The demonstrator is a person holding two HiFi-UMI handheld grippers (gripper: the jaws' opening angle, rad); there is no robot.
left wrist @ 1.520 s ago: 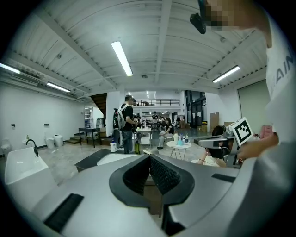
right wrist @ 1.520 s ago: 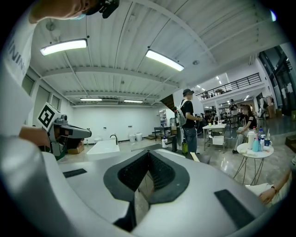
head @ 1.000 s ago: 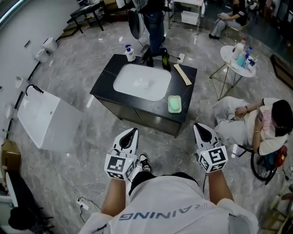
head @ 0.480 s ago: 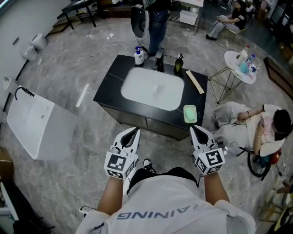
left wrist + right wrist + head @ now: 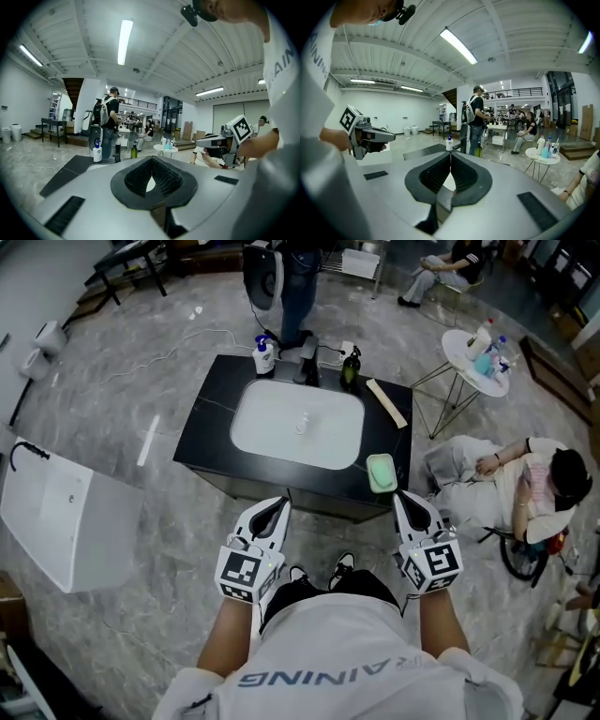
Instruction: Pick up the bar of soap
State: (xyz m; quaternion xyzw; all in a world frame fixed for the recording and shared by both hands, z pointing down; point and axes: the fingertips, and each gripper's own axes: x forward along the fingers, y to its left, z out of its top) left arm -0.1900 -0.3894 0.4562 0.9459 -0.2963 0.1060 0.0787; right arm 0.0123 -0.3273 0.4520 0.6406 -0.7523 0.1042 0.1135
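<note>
The pale green bar of soap (image 5: 381, 472) lies on the front right corner of a black counter (image 5: 210, 418) that holds a white sink basin (image 5: 296, 425). My right gripper (image 5: 406, 497) is shut and empty, its tips just in front of the counter edge, slightly right of the soap and apart from it. Further left, my left gripper (image 5: 277, 504) is also shut and empty, at the counter's front edge below the basin. In the right gripper view the jaws (image 5: 450, 153) meet with nothing between them. The left gripper view shows the same for its jaws (image 5: 151, 158).
At the counter's back stand a white pump bottle (image 5: 264, 356), a faucet (image 5: 307, 367), a dark bottle (image 5: 351, 366) and a pale strip (image 5: 386, 402). A person (image 5: 300, 277) stands behind it. Another sits at the right (image 5: 525, 484) near a round table (image 5: 478, 357). A white basin (image 5: 56, 512) lies on the floor at the left.
The counter and soap have drawn nearer to both grippers in the head view. The right gripper's tips now sit close to the soap's corner. Both grippers stayed shut.
</note>
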